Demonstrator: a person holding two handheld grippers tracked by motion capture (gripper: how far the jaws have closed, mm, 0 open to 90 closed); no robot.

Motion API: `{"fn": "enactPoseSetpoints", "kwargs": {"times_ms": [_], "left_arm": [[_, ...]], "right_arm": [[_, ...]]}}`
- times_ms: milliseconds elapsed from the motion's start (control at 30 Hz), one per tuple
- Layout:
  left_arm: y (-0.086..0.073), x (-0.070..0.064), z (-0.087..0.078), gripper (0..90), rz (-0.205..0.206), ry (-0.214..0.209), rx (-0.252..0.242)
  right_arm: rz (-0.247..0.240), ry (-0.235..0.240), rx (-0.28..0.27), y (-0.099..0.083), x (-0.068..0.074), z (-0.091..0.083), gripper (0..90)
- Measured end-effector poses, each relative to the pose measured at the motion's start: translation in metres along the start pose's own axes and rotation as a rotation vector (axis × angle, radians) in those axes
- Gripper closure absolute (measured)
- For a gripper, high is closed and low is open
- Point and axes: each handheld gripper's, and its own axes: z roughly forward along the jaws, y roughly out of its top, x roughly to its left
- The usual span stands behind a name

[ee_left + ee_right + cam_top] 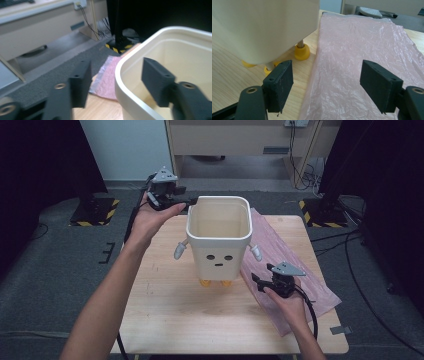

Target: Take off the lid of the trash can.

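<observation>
Pink crinkled plastic bag [362, 55] lies flat along the right side of the light wooden tabletop [165, 310], its near end closest to the person, and it looks laid out ready to go into the bin beside it. Nearest, the right hand-held gripper [261, 284] sits low just above the bag's near left edge with its 2 black jaws wide apart and holding nothing, probably lined up to pinch that edge. Just beyond stands the cream plastic bin with a printed face, 2 small grey arms and yellow feet [218, 240], upright at the middle of the tabletop, the bag's edge running beside its right foot. Farthest, the left hand-held gripper [186, 206] has its jaws spread either side of the bin's back-left rim, empty, seemingly placed to steady it.
</observation>
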Motion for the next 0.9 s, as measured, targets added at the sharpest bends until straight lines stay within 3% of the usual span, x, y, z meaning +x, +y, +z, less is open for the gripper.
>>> {"fn": "enactPoseSetpoints", "kwargs": {"times_ms": [33,167,433,900], "left_arm": [[-0.002,0.002,0.009,47.4,-0.006,-0.011,0.019],[-0.007,0.000,0.021,57.1,0.007,-0.023,0.032],[-0.008,-0.003,0.024,70.7,0.024,-0.015,0.034],[-0.008,-0.002,0.026,76.0,-0.009,-0.010,0.025]], "right_arm": [[0.003,0.006,0.004,0.000,0.001,-0.001,26.6],[-0.002,0.007,0.000,0.000,0.002,0.000,26.5],[-0.001,0.010,0.011,-0.001,0.002,0.000,26.2],[-0.004,0.007,0.010,-0.002,0.001,-0.002,25.2]]}}
